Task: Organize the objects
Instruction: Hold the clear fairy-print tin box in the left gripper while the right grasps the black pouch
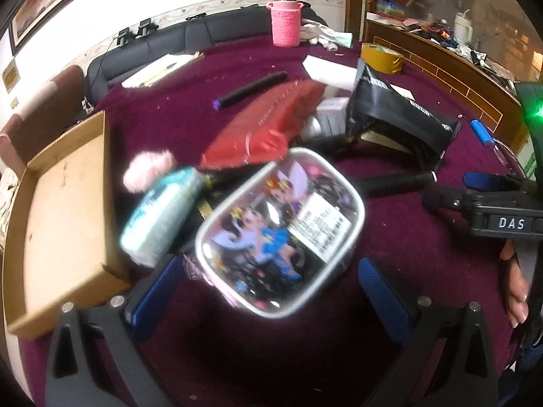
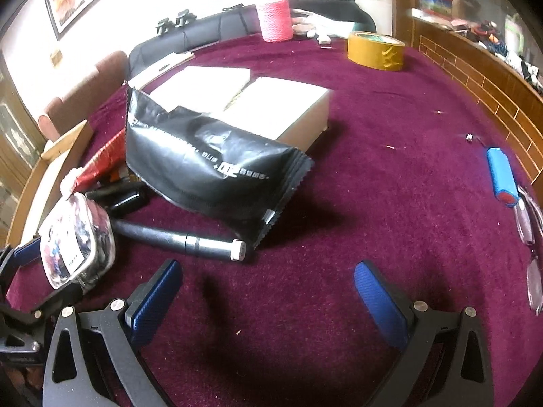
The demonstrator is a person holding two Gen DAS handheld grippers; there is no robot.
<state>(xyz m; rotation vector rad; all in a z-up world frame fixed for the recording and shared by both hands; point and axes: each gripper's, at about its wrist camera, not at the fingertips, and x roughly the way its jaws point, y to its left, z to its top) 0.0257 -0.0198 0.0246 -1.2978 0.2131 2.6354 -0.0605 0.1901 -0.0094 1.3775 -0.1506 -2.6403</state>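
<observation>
A big table (image 2: 373, 176) with a dark red cloth holds a pile of things. At its left edge sits a flat brown cardboard tray (image 1: 64, 210). It has nothing in it.

In the right wrist view, a white box (image 2: 271, 108) lies far from the camera, in the middle of the table. A shiny black bag (image 2: 203, 159) leans on it. A red packet (image 1: 268, 125) lies left of the bag. A pink bottle (image 1: 285, 22) and a roll of yellow tape (image 2: 375, 51) stand at the far side.

A clear case with cartoon pictures (image 1: 281, 234) lies near, tilted, with a teal pack (image 1: 159, 210) just left of it. A black tube (image 2: 180, 237) lies beside the case. A small blue cylinder (image 2: 502, 176) lies far to the right.

The left gripper (image 1: 268, 291) has its 2 blue jaws wide open around the near end of the case. I cannot tell if they touch it. The right gripper (image 2: 268, 298) is wide open too, above bare cloth, holding nothing.
</observation>
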